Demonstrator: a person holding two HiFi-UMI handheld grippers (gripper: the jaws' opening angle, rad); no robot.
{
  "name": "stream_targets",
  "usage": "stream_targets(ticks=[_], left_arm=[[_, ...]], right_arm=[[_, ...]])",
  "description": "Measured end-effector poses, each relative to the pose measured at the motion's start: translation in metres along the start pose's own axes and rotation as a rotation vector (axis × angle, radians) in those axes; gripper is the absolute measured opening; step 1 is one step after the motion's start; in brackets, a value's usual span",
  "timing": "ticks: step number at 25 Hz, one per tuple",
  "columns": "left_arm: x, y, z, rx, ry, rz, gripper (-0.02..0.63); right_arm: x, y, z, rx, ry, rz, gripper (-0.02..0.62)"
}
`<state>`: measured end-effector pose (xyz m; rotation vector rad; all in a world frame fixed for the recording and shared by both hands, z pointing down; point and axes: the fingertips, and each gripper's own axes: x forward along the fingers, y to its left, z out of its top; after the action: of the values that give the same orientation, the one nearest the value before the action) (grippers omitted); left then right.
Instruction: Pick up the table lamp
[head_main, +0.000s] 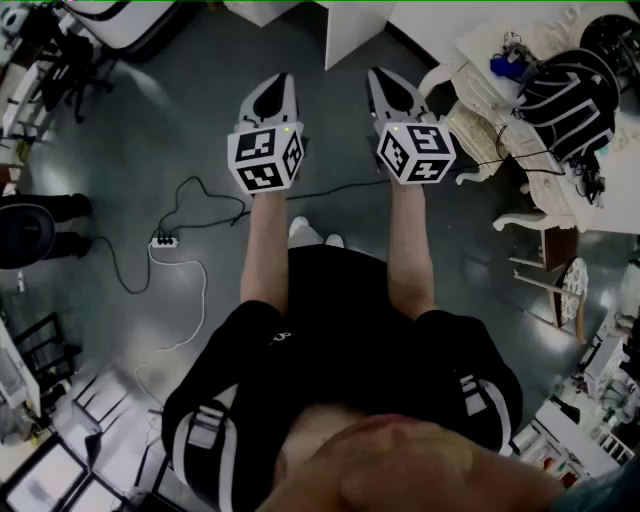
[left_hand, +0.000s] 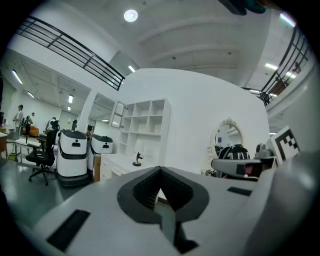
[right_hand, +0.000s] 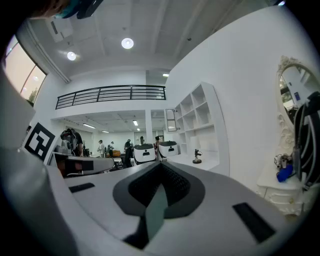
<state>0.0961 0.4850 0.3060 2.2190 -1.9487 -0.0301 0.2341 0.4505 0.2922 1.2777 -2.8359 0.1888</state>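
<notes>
A small dark table lamp stands on a white counter below the shelf unit, far ahead of both grippers; the right gripper view also shows the lamp. I cannot make it out in the head view. My left gripper and right gripper are held side by side at chest height over the grey floor and point level. The left gripper has its jaws together with nothing between them. The right gripper is shut and empty too.
A white dressing table with an oval mirror and a black-and-white striped bag stands at the right. A power strip and cables lie on the floor at the left. White shelves, two white robots and an office chair stand ahead.
</notes>
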Motion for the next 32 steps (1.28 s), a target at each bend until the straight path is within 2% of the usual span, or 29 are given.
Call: stream_targets(ticks=[6,10,17,21,25,28,32], left_arm=[[-0.004,-0.008,-0.002,-0.013,-0.019,0.0,0.009],[-0.001,-0.001,0.004,-0.013,-0.045,-0.017,0.009],[0.017,0.052,0.012,-0.015,-0.017,-0.015,0.009],[0.033,0.067,0.032,-0.012,-0.044,-0.082,0.009],[0.042,0.097,0.035,-0.03,-0.047,-0.063,0.009],[0.048,0.113,0.038,-0.026,-0.047,-0.076,0.009],[0.061,0.129,0.043,-0.053,-0.053,-0.066,0.009]], right_arm=[[-0.006,0.007,-0.008,0.004,0.003,0.046,0.017],[0.008,0.005,-0.005,0.023,-0.016,0.021,0.017],[0.058,0.02,-0.006,0.024,-0.004,0.001,0.017],[0.096,0.037,0.002,0.068,-0.014,-0.006,0.017],[0.121,0.061,0.002,0.055,-0.012,-0.008,0.017],[0.131,0.064,0.0,0.038,-0.003,-0.034,0.017],[0.144,0.064,0.01,0.034,-0.015,-0.02,0.017]])
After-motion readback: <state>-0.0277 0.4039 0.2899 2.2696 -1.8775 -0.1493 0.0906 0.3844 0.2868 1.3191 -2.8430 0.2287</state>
